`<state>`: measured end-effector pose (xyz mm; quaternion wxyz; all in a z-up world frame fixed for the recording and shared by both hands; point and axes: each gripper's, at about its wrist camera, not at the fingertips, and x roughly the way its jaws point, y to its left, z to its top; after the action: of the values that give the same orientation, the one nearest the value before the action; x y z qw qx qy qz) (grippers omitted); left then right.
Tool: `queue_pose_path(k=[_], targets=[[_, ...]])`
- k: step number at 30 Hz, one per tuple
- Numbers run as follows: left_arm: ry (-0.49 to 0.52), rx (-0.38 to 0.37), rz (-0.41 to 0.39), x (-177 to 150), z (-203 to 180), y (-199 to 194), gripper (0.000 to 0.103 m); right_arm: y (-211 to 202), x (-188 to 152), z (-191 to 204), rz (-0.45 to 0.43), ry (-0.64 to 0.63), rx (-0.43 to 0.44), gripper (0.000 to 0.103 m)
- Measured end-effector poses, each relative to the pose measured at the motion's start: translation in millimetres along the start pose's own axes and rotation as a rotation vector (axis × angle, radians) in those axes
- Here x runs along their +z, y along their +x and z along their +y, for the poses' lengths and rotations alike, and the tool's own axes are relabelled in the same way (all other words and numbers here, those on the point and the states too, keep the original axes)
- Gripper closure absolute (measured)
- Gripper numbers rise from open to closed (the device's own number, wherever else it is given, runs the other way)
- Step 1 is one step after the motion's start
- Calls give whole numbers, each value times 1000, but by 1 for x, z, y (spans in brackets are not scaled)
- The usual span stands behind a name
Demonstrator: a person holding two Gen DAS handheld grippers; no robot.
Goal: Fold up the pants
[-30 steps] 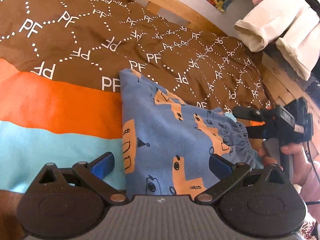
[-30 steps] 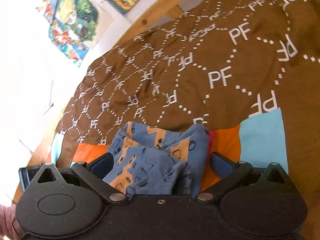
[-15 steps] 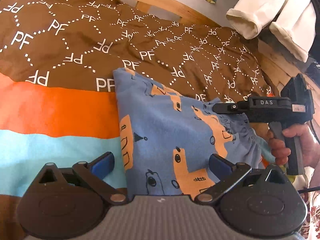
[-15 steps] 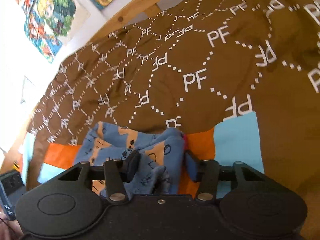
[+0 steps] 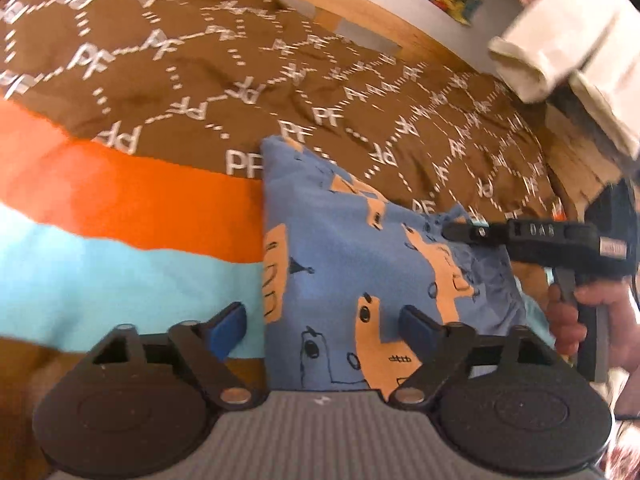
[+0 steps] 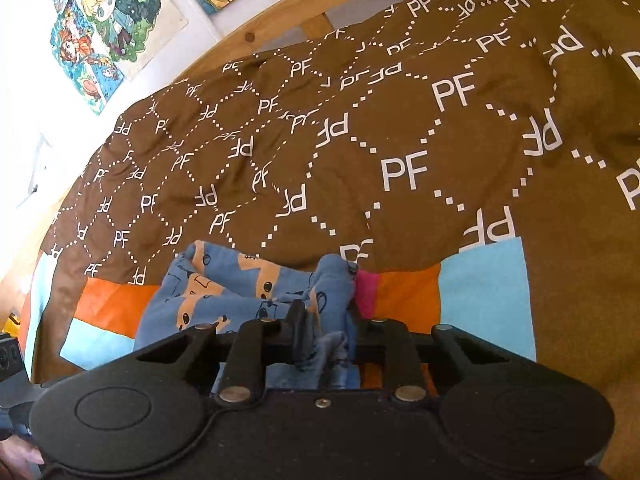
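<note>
Reading "PF" across brown blanket [image 6: 400,120], blue pants [image 5: 340,260] atop

Brown monogrammed bedspread [image 6: 360,140] lies flat and bare beyond the folded blue printed pants [image 5: 360,272], passable. Wooden bed rail [image 5: 360,20] bounds its far side; cream folded cloths [image 5: 560,52] overhang its right corner.

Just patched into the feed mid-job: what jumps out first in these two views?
The blue pants with orange animal prints lie in the middle of a brown bedspread lettered PF, over its orange and light blue stripes. The right tongs have just been closing and pinch a bunched edge of the pants. The left tongs have been narrowing around the near edge, pads not yet pressing.
</note>
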<state>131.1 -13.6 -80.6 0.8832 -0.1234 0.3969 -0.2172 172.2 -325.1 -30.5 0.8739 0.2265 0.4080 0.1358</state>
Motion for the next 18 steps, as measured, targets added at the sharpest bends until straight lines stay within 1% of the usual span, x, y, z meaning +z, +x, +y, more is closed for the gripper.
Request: queue_pose_path(k=[2, 4, 5, 8, 9, 14, 16, 18], targets=[[-41, 1, -5, 1, 6, -1, 29, 0, 0, 1, -2, 2, -2, 81], [-61, 5, -1, 2, 10, 0, 38, 0, -1, 1, -7, 4, -5, 81], [-67, 7, 3, 3, 11, 0, 39, -1, -2, 1, -10, 8, -7, 81], [-92, -5, 23, 5, 11, 2, 51, -3, -5, 3, -25, 28, -14, 81], [-105, -14, 30, 5, 12, 2, 56, -5, -7, 4, -31, 32, -17, 82], [-127, -6, 51, 7, 12, 3, 70, -11, -9, 15, -61, 7, -40, 85], [-144, -7, 60, 8, 12, 0, 77, -14, -9, 21, -71, -8, -53, 87], [-147, -8, 63, 9, 13, -2, 82, -17, -9, 27, -81, -26, -66, 88]])
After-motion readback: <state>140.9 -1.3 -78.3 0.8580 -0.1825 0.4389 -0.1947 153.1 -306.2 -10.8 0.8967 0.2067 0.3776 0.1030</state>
